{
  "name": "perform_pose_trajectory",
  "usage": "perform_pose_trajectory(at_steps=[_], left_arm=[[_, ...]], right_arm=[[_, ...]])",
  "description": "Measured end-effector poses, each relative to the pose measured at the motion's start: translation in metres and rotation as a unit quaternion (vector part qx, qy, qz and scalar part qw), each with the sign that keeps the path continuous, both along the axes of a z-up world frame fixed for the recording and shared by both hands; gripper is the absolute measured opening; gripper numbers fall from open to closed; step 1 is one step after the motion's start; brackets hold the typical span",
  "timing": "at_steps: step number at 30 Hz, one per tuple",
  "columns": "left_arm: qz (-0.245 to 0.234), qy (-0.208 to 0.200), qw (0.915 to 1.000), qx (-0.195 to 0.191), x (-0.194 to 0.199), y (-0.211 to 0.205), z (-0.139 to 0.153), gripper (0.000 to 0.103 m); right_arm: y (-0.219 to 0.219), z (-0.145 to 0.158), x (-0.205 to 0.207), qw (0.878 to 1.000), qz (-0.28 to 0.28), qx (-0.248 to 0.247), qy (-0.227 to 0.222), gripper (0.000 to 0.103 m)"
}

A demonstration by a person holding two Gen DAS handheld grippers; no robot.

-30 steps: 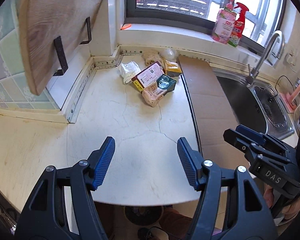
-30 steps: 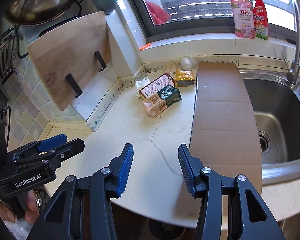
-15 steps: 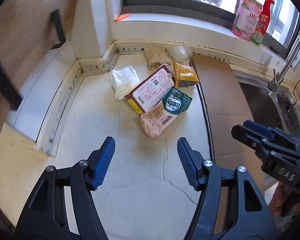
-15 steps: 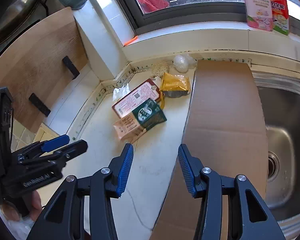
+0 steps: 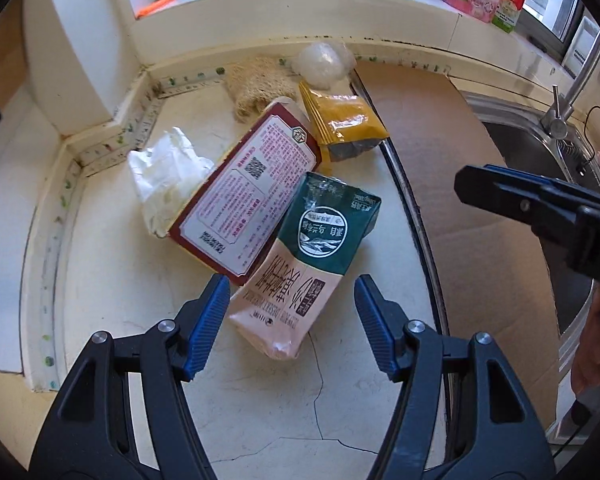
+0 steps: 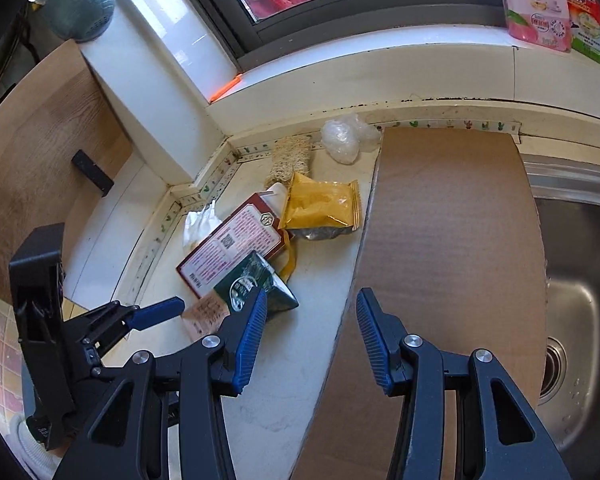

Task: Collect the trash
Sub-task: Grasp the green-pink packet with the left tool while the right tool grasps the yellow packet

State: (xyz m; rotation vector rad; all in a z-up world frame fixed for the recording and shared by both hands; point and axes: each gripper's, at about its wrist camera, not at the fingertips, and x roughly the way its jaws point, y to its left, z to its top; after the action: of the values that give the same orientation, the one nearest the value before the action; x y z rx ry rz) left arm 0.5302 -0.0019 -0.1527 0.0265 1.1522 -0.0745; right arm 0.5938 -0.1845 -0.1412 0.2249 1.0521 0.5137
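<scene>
Cream stone makes up the counter, cracked in thin dark lines near its front edge and trimmed along the wall with patterned tape. A window sill runs behind it, carrying two detergent bottles at the right. A cardboard sheet lies flat on the counter's right part and reaches the steel sink, where a tap rises. A wooden board leans at the far left.

The trash sits heaped in the back corner: a red box lying over a white wrapper, a green-and-pink carton leaning on the box, a yellow packet, a loofah scrap and a clear bag by the wall.

The left gripper hangs over the carton's pink end, jaws apart and gripping nothing. The right gripper hovers over the cardboard's edge, likewise spread and empty.
</scene>
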Motion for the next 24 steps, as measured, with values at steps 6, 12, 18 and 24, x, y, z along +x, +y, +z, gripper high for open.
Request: perform_pose_trajectory(at_steps=[6,12,18,24], left_arm=[[0.002,0.024,0.9997,-0.001,0.014,-0.001,-0.017,0.061],[0.018,0.028,0.9992,-0.023,0.020,0.003,-0.021,0.054],[0.032,0.024,0.9988,-0.028,0.014,0.005,-0.016,0.037],[0.083,0.007,0.9946,-0.062,-0.006,0.026,-0.001,0.036]], right_arm=[[0.006,-0.014,0.009,1.000,0.004,0.001,0.013,0.047],[0.012,-0.019,0.016,1.000,0.004,0.003,0.014,0.047],[0.017,-0.020,0.030,1.000,-0.002,0.006,0.009,0.047],[0.028,-0.020,0.056,1.000,-0.005,0.008,0.001,0.047]])
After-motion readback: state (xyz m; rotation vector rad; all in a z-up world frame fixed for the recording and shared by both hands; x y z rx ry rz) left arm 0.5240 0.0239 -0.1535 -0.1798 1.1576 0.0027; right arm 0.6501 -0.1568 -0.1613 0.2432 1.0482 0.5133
